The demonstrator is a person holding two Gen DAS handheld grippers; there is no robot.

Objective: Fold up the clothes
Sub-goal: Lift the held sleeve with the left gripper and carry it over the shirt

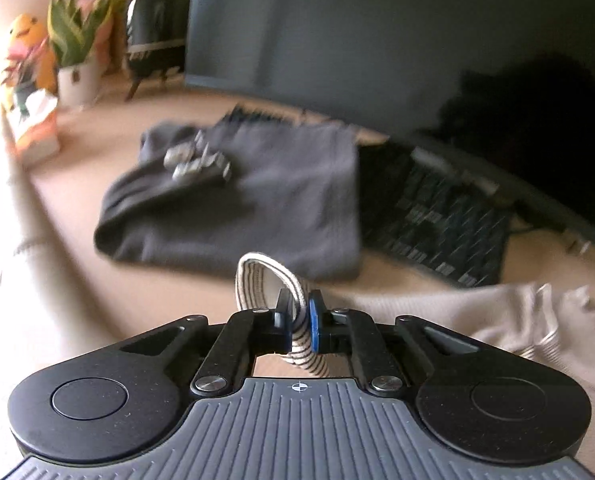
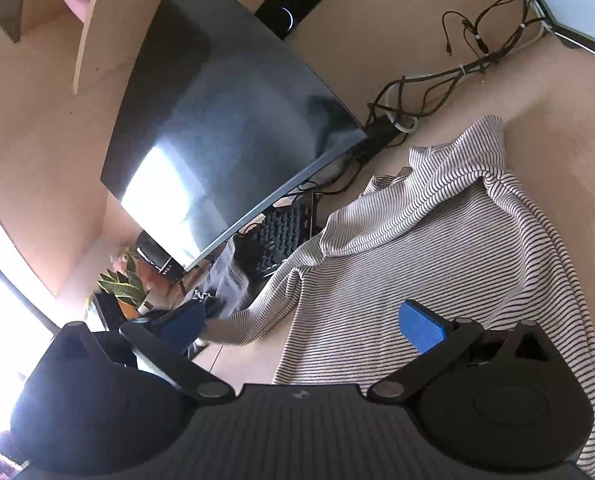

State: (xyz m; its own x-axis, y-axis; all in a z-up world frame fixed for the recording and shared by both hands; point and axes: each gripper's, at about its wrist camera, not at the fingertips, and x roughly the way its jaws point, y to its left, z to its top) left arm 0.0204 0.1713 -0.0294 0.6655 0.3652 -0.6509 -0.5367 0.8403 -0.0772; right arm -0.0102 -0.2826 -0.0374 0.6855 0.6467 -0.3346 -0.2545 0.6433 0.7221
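The striped shirt [image 2: 437, 248] lies rumpled on the desk [image 2: 557, 92] in front of the monitor [image 2: 225, 120], not yet folded. The left claw [image 1: 297, 320] is pinched tight on its cuff or hem, a loop of fabric poking up between the pads. The right claw [image 2: 309, 326] hangs wide apart above the shirt, holding nothing. A dark grey garment [image 1: 257, 200] already sits folded near the keyboard [image 1: 437, 216], so I'd say one piece is done and this one barely begun.

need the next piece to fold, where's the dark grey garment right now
In the left wrist view the dark grey garment lies folded on the desk, centre-left, just left of the keyboard and below the monitor.
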